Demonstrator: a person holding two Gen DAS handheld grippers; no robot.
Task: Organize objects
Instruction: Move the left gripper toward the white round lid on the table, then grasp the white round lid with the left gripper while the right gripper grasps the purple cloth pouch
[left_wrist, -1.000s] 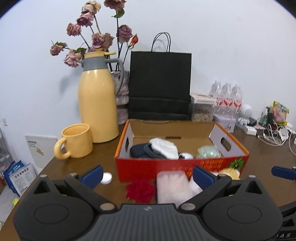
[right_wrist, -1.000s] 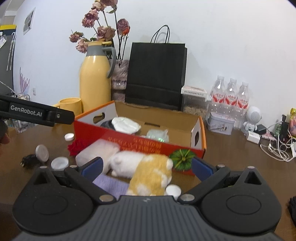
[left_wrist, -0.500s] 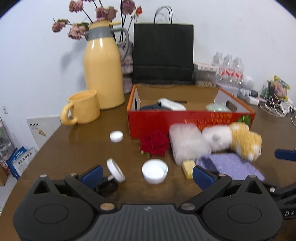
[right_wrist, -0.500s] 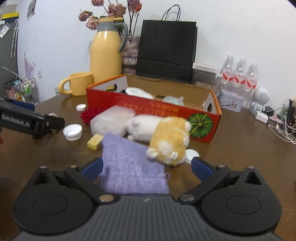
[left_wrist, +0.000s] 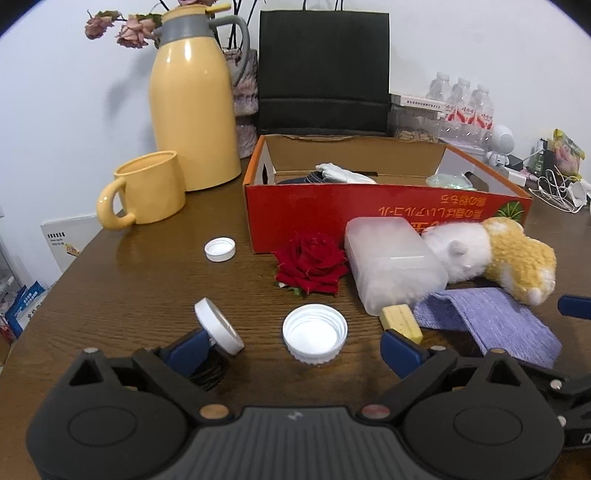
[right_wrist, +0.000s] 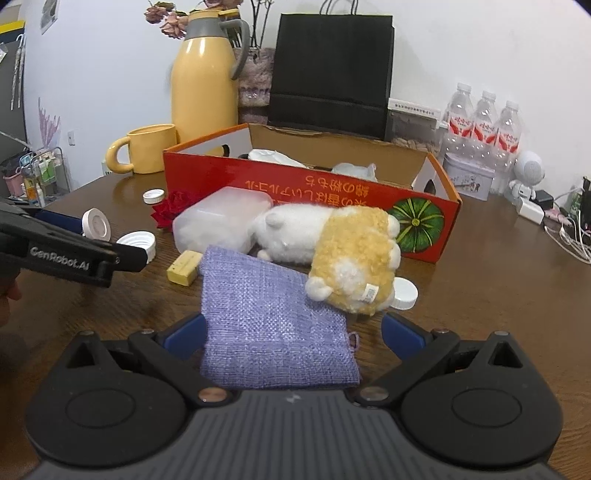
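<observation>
Ahead of both my grippers the red cardboard box (left_wrist: 384, 218) is the biggest thing and, I judge, the bin for this tidy-up; a few soft items already lie inside it. It sits beyond everything loose, open side up, so whatever I lift only has to go forward and over its near wall.

Closer to me, against that wall, the frosted plastic container (left_wrist: 391, 266) lies on its side with the plush toy (right_wrist: 332, 251) touching its right end. The toy's rear rests on the purple woven pouch (right_wrist: 273, 325), which runs back between the fingers of my right gripper (right_wrist: 293, 334). Those jaws stand wide and the pads do not press the fabric, so nothing is held there; the pouch is pinned by the toy and would drag it if pulled.

My left gripper (left_wrist: 295, 347) is empty too. Its jaws have just been closing a little, yet they are well apart, with the large white cap (left_wrist: 315, 333) lying on the wooden table (left_wrist: 129, 295) between them, untouched. I take that cap as my next pick. A smaller white lid (left_wrist: 218, 326) leans tilted just beside the left finger, propped on something dark I cannot make out.

Smallest: the red rose (left_wrist: 312, 263) beyond the cap, the yellow block (left_wrist: 400, 320) near the right finger, and another small cap (left_wrist: 220, 249) farther off.
</observation>
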